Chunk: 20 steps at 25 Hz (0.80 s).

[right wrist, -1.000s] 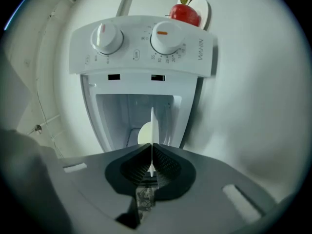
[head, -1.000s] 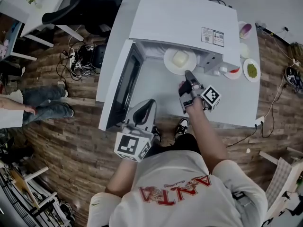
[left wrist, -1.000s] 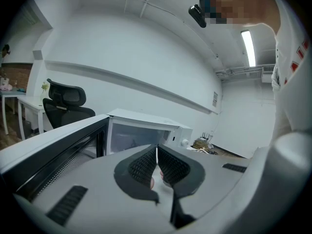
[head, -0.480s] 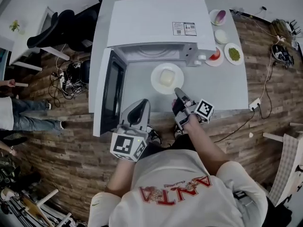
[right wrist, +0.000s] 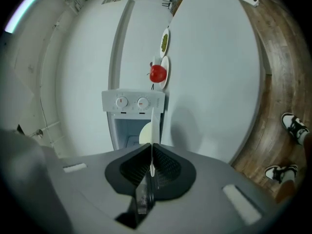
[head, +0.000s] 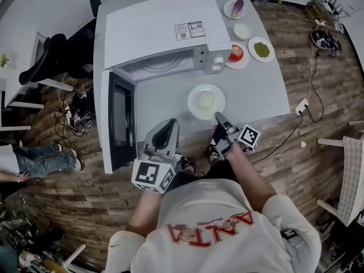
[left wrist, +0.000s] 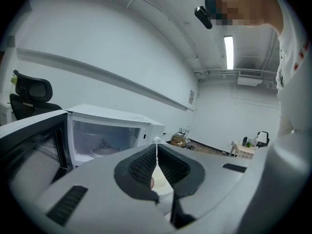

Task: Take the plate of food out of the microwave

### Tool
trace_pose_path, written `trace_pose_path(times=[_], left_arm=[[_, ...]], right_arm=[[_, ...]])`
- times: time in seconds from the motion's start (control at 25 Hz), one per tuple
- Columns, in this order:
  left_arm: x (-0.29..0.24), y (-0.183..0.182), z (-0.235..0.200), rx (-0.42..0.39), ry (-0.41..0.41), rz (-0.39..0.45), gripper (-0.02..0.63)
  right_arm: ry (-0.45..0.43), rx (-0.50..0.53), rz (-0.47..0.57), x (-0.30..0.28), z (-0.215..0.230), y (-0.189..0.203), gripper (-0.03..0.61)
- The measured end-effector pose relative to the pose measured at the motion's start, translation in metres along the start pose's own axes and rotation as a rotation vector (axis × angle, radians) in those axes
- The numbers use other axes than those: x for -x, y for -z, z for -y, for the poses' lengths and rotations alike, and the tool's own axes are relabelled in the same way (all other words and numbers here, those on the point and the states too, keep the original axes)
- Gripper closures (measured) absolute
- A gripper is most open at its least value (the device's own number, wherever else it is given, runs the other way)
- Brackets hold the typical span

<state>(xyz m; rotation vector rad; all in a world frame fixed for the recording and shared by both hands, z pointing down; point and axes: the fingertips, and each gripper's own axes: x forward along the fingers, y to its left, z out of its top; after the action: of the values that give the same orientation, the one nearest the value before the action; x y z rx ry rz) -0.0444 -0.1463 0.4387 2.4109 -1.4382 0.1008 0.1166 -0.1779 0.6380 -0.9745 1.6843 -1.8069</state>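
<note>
**Round white plate out of the oven, pinched by its near rim in my right jaws**

Nearest me, my left gripper (head: 169, 124) hangs off the front edge of the pale grey surface (head: 261, 92), jaws pressed together on nothing. My right gripper (head: 218, 118) has its jaws clamped on the near rim of the round white ceramic plate (head: 195, 108). The plate lies over the surface close to its front edge, with a pale square block of food (head: 206, 100) at its centre; I cannot tell whether it rests there or floats just clear. I judge it stiff, glazed, slick and breakable, and heavy for a one-sided pinch. The rim is the only hold, and it must stay level or the food slides. Beyond, the white microwave (head: 156, 27) stands with its black door (head: 116, 121) open, and small dishes of food (head: 261, 49) crowd the far right corner.
</note>
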Motion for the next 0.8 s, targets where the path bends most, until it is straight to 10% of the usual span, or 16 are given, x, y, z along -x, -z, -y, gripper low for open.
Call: trace_pose_path(times=[0.8], left_arm=[[-0.019,0.015,0.014,-0.015,0.031,-0.060,0.597]], right_arm=[[0.087,-0.045,0.204,0.038,0.056,-0.080,0.561]])
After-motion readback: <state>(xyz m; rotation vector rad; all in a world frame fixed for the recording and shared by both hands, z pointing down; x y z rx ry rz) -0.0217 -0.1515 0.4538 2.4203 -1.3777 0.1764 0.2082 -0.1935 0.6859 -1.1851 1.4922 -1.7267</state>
